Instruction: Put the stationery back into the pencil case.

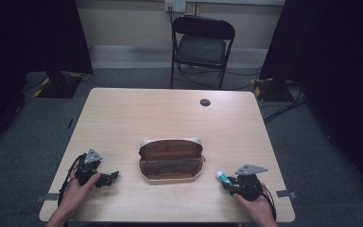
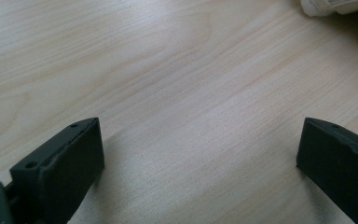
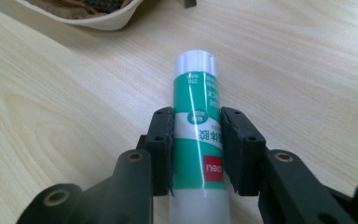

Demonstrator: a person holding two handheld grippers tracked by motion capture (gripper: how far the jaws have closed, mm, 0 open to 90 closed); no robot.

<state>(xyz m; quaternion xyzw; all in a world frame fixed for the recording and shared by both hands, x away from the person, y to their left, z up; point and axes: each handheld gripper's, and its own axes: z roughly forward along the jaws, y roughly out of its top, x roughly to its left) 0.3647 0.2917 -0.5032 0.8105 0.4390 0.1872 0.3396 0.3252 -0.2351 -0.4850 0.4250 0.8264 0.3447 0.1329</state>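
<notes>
Closest to you, your right gripper (image 3: 196,149) has its jaws pinched on a glue stick (image 3: 197,135), pads pressing on the green label from both sides. The stick lies low over the table (image 1: 123,118), near the front right corner, white cap end pointing toward the case (image 1: 171,160). In the high view the stick (image 1: 222,177) pokes out of that gripper (image 1: 230,182) just to the right of the case.

Your left gripper (image 1: 108,178) sits near the front left edge, jaws spread wide with nothing but bare wood between them; the gripper view of it (image 2: 193,154) shows the same, with a corner of the case (image 2: 335,5) at the top right.

The table is light wood with a visible grain, pretty much bare apart from the case in the middle. That case lies open, pale shell, brown lining, lid tipped toward the far side. Further back there's a dark round cable hole (image 1: 205,102) in the tabletop.

Past the table, grey carpet floor (image 1: 132,78), a black folding chair (image 1: 202,45) against a pale wall (image 1: 123,21), dark curtains (image 1: 33,33) on both sides and cables (image 1: 283,109) trailing at the right.
</notes>
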